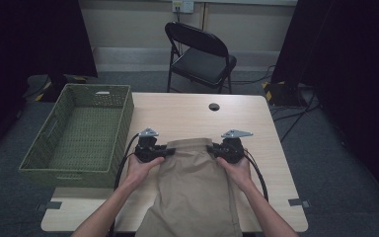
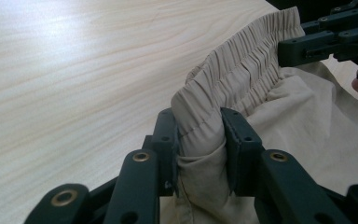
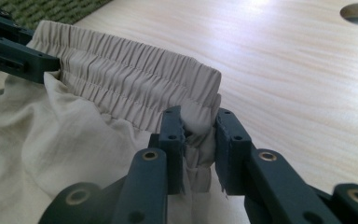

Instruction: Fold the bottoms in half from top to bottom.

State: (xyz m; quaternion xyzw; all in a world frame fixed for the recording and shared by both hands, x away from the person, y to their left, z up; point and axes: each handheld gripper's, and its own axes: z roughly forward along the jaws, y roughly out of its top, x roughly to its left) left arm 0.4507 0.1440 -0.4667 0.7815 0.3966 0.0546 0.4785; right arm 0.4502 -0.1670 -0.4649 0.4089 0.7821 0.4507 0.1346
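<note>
A pair of beige trousers (image 1: 192, 187) is spread on the desk (image 1: 187, 118), waistband towards the far edge and legs hanging over the near edge; the elastic waistband (image 3: 135, 88) is held at both ends. The left tongs (image 2: 200, 140) are clenched on the waistband's left corner, with the gathered cloth pinched between the jaws; the right tongs (image 3: 199, 135) are clenched on its right corner in the same way. A green woven basket (image 1: 79, 133) is set at the left edge of the desk, just beside the left hand (image 1: 140, 168).

The step in hand is judged to be a fold or a lift of the trousers by the waistband; it is best done with both grips kept firm and level, so that the band is drawn taut between them without being stretched; the cloth should be moved evenly by both hands, so that no corner slips out and no crease is dragged in.
</note>
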